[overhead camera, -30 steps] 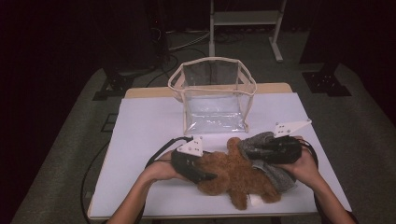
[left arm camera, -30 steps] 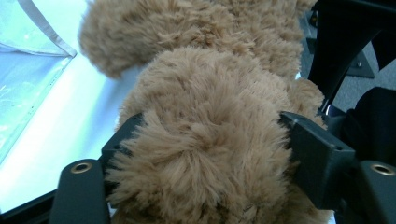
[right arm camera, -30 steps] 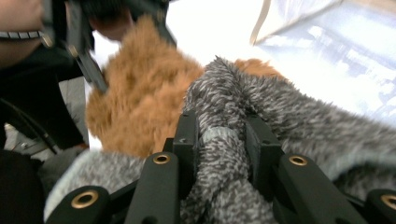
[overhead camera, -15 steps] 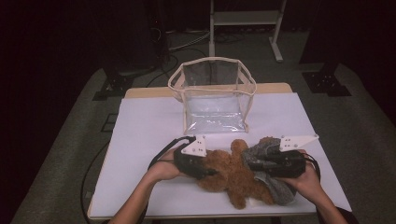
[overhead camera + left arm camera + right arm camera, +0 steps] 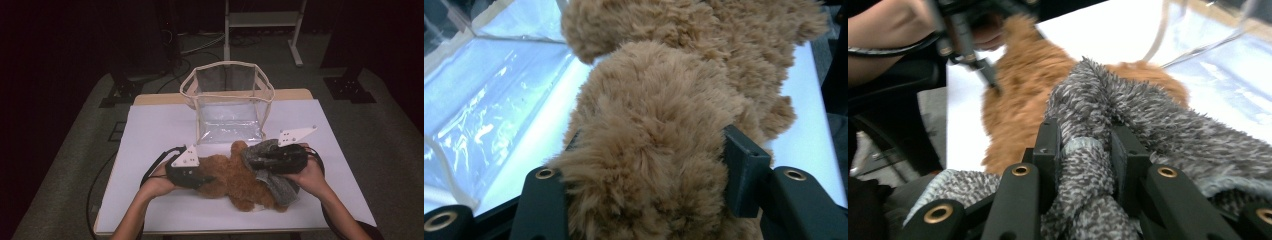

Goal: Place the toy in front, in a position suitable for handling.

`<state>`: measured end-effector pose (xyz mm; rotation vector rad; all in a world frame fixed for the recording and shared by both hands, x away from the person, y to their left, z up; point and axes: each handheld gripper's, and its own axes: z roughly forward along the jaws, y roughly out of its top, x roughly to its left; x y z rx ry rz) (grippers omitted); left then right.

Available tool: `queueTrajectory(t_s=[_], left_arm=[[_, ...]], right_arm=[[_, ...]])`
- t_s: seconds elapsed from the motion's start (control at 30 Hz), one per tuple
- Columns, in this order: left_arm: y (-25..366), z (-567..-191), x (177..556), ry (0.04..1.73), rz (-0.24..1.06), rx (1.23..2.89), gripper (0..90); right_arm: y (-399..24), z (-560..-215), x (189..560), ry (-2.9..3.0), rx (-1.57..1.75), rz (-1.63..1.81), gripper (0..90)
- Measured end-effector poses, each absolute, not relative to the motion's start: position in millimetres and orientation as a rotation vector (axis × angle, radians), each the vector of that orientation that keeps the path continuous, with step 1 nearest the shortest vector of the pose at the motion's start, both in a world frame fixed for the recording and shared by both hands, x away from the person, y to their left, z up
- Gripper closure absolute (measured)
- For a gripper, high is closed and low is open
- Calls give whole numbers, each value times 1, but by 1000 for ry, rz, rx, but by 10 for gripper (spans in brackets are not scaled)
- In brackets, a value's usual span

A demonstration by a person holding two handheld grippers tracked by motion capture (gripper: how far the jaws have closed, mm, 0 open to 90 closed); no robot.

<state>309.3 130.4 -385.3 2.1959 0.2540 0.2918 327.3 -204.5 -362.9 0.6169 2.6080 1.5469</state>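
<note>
The brown plush toy lies low in the middle of the high view, on the white table cover, with a grey fuzzy cloth draped over its right side and the clear open bag standing just above it in the frame. The left gripper has just been closing its jaws, and its own view has them pressing into the toy's fur on both sides. The right gripper is clamped on a bunched fold of the grey cloth. The job now looks like lifting the pair toward the bag. To do it well, I'd say raise both hands together so the cloth doesn't drag off the toy, keep the left grip deep in the body, and clear the bag's rim before lowering.
</note>
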Motion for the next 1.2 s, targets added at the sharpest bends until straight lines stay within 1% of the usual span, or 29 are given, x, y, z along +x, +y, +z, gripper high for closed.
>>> queueTrajectory(t_s=[0.1, 0.17, 0.23, 0.33, 0.4, 0.47, 0.57, 0.67, 0.83, 1.07, 1.13, 1.2], left_arm=[[139, -384, 298, 232, 248, 2196, 424], [141, -382, 294, 207, 238, 2204, 397], [140, -380, 295, 210, 228, 2202, 331], [133, -379, 304, 214, 176, 2177, 185], [128, -380, 310, 214, 142, 2171, 151], [121, -384, 315, 197, 131, 2198, 160], [121, -386, 314, 201, 148, 2196, 256], [126, -390, 310, 212, 164, 2178, 290], [128, -389, 303, 169, 199, 2198, 298], [133, -389, 299, 118, 189, 2198, 297], [133, -389, 299, 118, 187, 2195, 294], [133, -389, 299, 113, 189, 2198, 290]], right_arm=[[-201, -367, 322, 2642, 580, 1505, 681], [-200, -373, 319, 2675, 533, 1526, 683], [-200, -378, 316, 2689, 504, 1548, 687], [-202, -384, 314, 2692, 502, 1560, 689], [-204, -385, 312, 2691, 503, 1574, 690], [-206, -386, 311, 2688, 500, 1580, 689], [-209, -381, 310, 2650, 504, 1547, 688], [-218, -376, 310, 2615, 551, 1538, 688], [-234, -373, 309, 2565, 627, 1529, 688], [-267, -373, 320, 2458, 806, 1566, 684], [-271, -376, 323, 2452, 847, 1609, 684], [-266, -374, 321, 2457, 826, 1623, 684]])
